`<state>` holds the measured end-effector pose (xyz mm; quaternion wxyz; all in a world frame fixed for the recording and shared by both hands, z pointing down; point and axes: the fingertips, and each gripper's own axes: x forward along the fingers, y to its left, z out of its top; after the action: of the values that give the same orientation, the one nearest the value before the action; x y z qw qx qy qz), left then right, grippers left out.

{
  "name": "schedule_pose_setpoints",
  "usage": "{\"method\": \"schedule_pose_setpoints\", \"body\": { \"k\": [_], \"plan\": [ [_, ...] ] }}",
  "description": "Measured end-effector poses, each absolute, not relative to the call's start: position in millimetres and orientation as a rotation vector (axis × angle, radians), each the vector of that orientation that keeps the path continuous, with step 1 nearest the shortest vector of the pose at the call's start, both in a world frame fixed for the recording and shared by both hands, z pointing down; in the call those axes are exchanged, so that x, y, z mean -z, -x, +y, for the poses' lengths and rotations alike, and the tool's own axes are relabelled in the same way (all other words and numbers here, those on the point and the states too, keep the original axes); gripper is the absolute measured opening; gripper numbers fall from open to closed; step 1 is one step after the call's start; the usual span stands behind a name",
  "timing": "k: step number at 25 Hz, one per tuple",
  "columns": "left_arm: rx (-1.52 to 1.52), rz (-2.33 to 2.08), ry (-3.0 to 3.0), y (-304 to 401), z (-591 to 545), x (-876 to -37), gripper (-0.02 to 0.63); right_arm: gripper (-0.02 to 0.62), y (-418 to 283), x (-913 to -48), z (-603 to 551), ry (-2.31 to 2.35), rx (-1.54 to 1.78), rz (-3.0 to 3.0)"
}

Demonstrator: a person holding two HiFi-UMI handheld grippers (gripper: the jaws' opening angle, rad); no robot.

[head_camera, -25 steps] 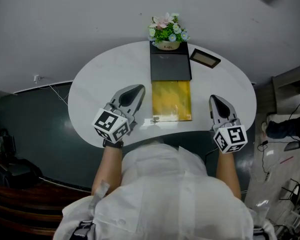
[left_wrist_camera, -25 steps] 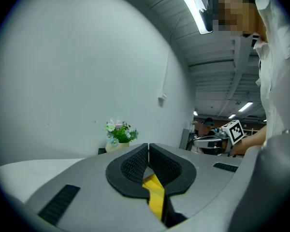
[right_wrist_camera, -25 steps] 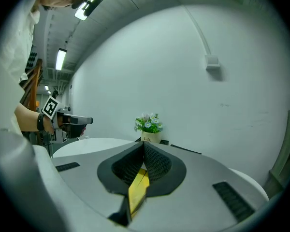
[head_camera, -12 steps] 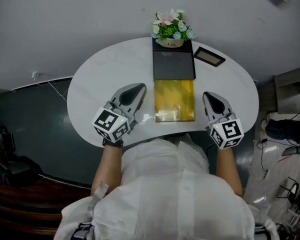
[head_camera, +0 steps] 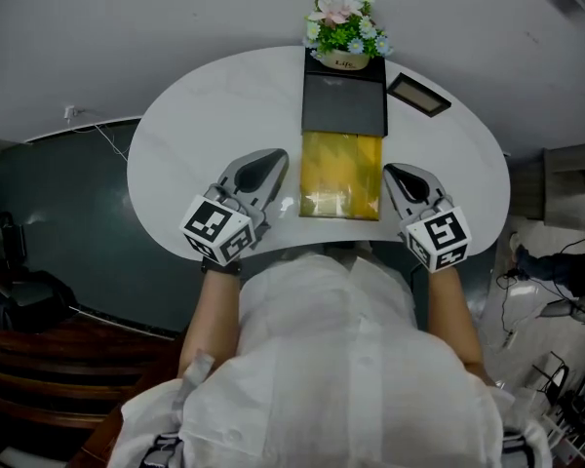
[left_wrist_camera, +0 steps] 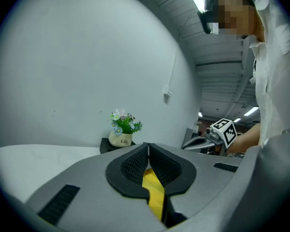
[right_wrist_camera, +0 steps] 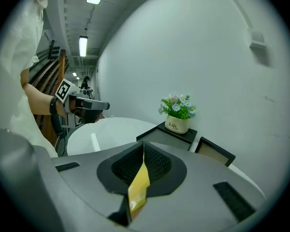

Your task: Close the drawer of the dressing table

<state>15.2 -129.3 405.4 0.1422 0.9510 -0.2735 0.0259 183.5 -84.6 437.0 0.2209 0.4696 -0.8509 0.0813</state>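
Note:
On the white table stands a small black drawer cabinet. Its yellow drawer is pulled out toward me. My left gripper rests just left of the drawer's front end, jaws shut and empty. My right gripper sits close to the drawer's right side, also shut with nothing held. In the left gripper view the closed tips show a strip of the yellow drawer through the gap behind them. The right gripper view has its closed tips in front of the cabinet.
A pot of flowers stands on the cabinet's far end against the wall. A dark picture frame lies to the cabinet's right. The table's near edge curves just behind both grippers, with my body right at it.
My right gripper has moved left and a little forward, closing in on the drawer's right side. The left gripper has stayed where it was.

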Motion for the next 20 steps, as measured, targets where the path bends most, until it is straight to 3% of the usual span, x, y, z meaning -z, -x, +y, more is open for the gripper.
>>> {"method": "schedule_pose_setpoints", "body": {
  "k": [20],
  "plan": [
    [-0.128, -0.769, -2.723, -24, -94, -435, 0.023, 0.013, -97, -513, -44, -0.564, -0.181, -2.307]
  ]
}}
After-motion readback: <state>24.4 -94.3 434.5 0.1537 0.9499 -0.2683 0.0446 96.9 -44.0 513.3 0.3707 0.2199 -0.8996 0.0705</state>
